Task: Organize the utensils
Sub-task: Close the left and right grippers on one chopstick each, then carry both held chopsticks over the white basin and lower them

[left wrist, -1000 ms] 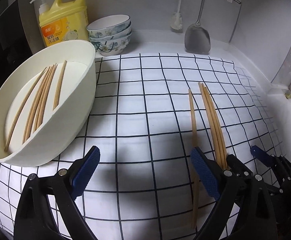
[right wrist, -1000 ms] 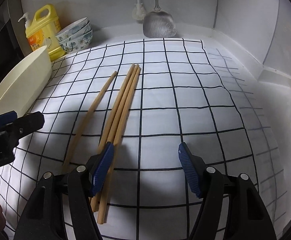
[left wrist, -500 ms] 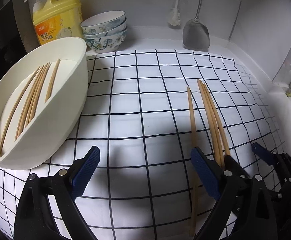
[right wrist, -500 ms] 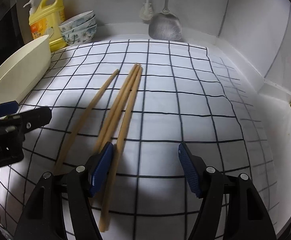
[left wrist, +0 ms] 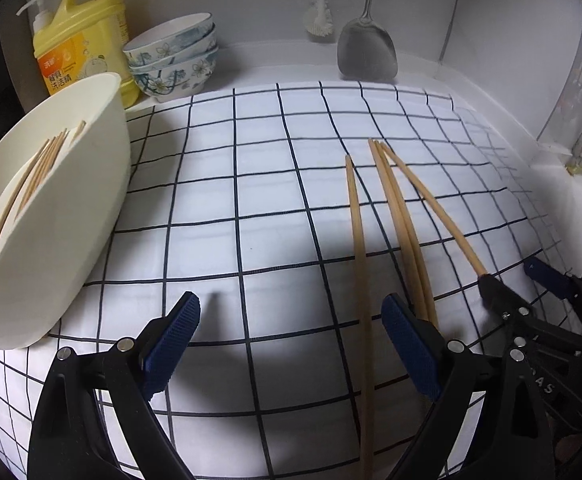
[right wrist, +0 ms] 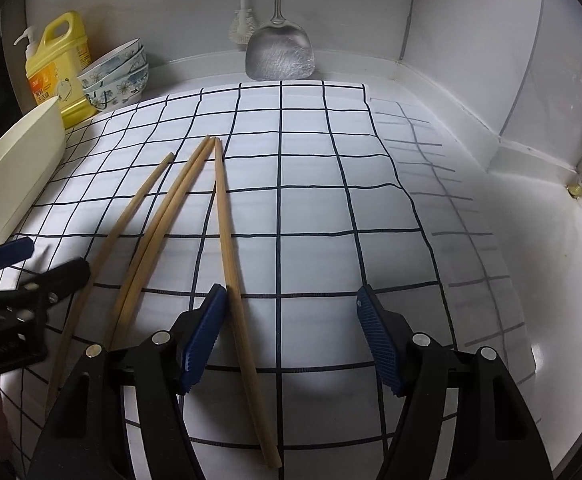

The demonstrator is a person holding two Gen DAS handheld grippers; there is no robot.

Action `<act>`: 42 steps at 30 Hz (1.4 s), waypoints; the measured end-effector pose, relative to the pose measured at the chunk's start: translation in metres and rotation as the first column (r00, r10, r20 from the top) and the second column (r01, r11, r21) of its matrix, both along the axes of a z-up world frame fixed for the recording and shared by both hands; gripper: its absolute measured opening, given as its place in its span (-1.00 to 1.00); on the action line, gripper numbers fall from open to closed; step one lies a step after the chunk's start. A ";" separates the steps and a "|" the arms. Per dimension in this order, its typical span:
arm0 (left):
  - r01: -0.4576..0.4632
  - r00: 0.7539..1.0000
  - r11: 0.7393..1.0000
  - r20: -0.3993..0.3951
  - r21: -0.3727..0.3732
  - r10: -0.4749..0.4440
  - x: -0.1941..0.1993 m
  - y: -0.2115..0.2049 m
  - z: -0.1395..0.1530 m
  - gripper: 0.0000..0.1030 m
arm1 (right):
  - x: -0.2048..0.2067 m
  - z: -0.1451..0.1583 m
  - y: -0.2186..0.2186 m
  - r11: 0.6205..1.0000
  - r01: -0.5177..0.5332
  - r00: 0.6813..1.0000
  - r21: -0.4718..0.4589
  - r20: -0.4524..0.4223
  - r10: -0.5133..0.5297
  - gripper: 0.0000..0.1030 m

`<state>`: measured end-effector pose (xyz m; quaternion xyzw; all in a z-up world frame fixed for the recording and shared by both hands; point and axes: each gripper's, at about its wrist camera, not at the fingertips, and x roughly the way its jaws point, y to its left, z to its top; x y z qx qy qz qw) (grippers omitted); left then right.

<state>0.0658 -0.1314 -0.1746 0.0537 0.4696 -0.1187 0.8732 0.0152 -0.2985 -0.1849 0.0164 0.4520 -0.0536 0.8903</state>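
Note:
Several wooden chopsticks (right wrist: 159, 224) lie on the checked cloth (right wrist: 311, 200). One chopstick (right wrist: 231, 256) is fanned out to the right and lies against the inner face of my right gripper's left finger. My right gripper (right wrist: 291, 336) is open, low over the cloth. In the left wrist view the chopsticks (left wrist: 395, 216) lie right of centre and my left gripper (left wrist: 291, 348) is open and empty above the cloth; the right gripper (left wrist: 539, 300) shows at the right. The cream oval tub (left wrist: 63, 216) at the left holds several chopsticks (left wrist: 31, 176).
A yellow detergent bottle (left wrist: 79, 36) and stacked floral bowls (left wrist: 171, 56) stand at the back left. A metal spatula (left wrist: 367, 52) and a brush (left wrist: 321, 20) hang on the back wall. White walls rise at the back and right.
My right gripper has shifted right and forward, so one chopstick now lies between its fingers, splayed away from the other pair. My left gripper has drifted slightly toward the tub.

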 end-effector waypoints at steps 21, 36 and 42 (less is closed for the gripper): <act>0.104 0.994 0.995 0.020 0.015 -0.104 -0.008 -0.023 0.000 -0.84 | 0.010 0.001 0.021 0.991 -0.137 0.991 0.001 -0.001 0.137 -0.83; 0.032 0.999 0.999 -0.010 -0.043 -0.032 -0.019 0.002 0.038 -0.86 | -0.012 0.035 0.011 0.989 -0.096 0.995 0.113 0.033 0.092 -0.87; -0.043 0.999 0.998 0.021 -0.046 0.044 -0.035 0.029 0.091 -0.86 | -0.018 0.080 0.018 0.982 -0.126 0.991 0.140 0.069 0.117 -0.87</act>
